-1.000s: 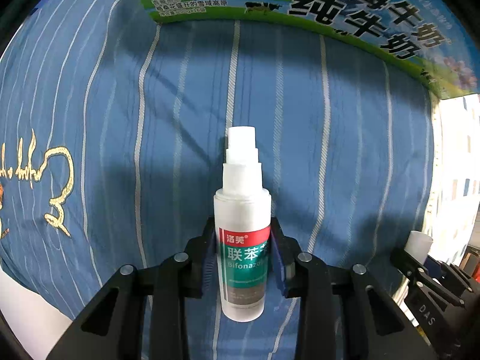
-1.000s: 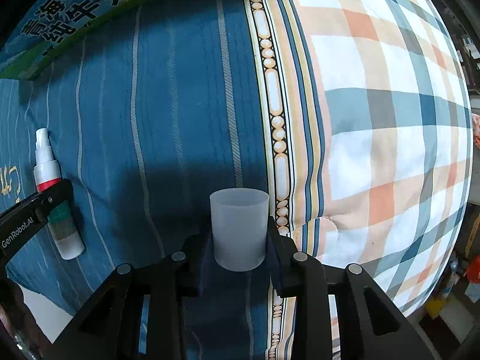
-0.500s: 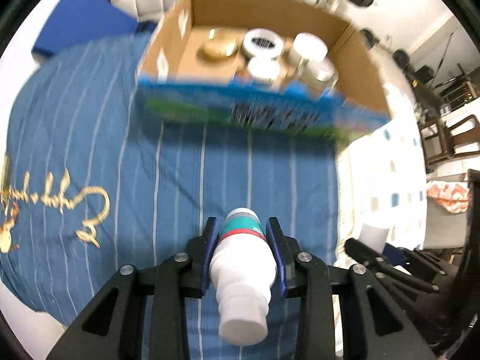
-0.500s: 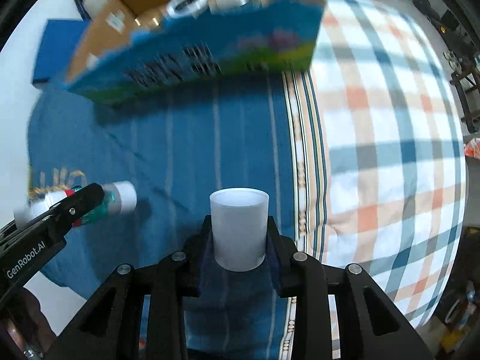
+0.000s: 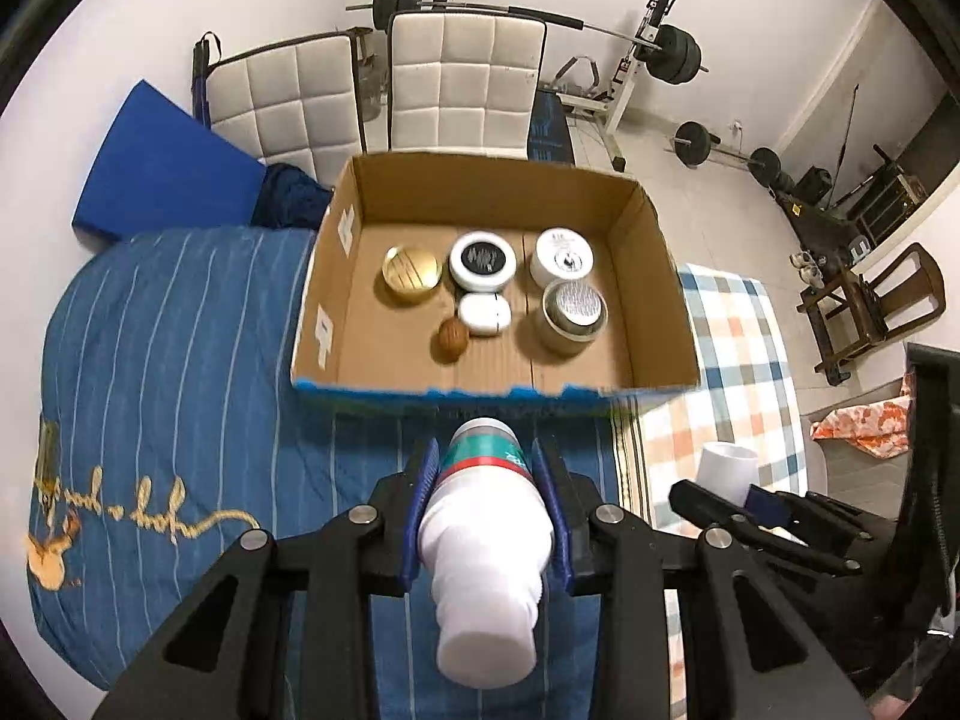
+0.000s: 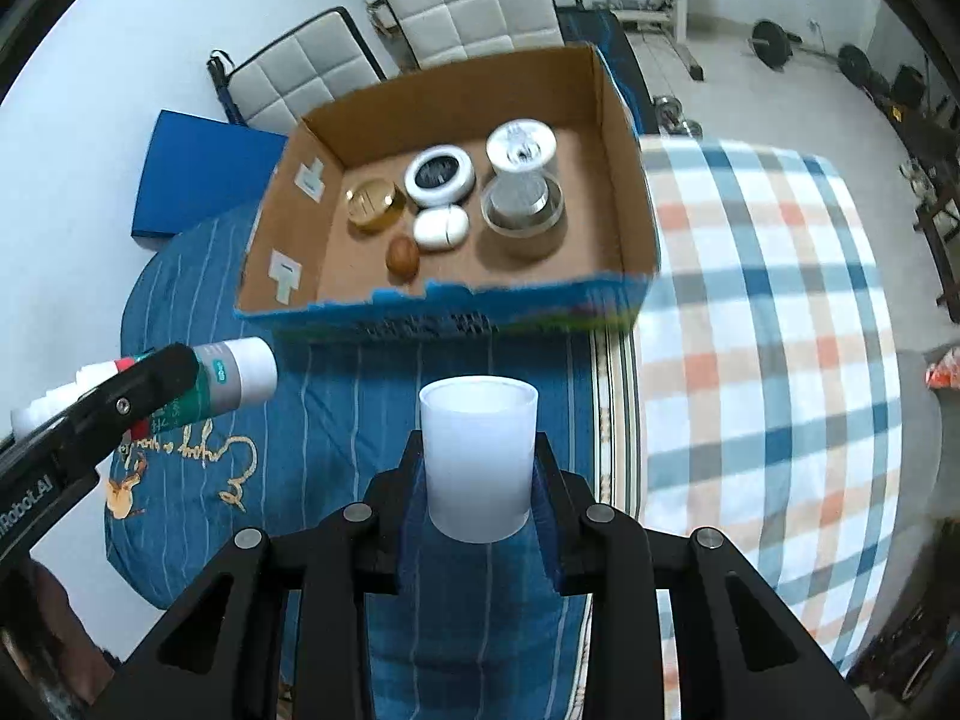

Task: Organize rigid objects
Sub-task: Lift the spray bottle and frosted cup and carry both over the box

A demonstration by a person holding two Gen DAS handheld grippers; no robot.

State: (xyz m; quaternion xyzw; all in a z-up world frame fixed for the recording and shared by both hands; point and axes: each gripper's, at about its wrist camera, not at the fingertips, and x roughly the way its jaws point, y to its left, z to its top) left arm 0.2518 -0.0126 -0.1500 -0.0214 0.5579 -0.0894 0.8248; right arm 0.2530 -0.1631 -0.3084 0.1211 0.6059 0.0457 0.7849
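The left claw (image 5: 487,516) is clamped on a spray bottle (image 5: 487,546). The right claw (image 6: 478,498) grips a white cup (image 6: 478,456), both above the bed (image 5: 180,360) near the cardboard box (image 5: 654,240).

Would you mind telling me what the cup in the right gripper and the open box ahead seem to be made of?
Cup: probably frosted plastic, perhaps glass; its matte, milky wall looks faintly translucent. Box: corrugated cardboard, with plain brown matte inner walls, a ragged torn front edge and a printed blue outer face.
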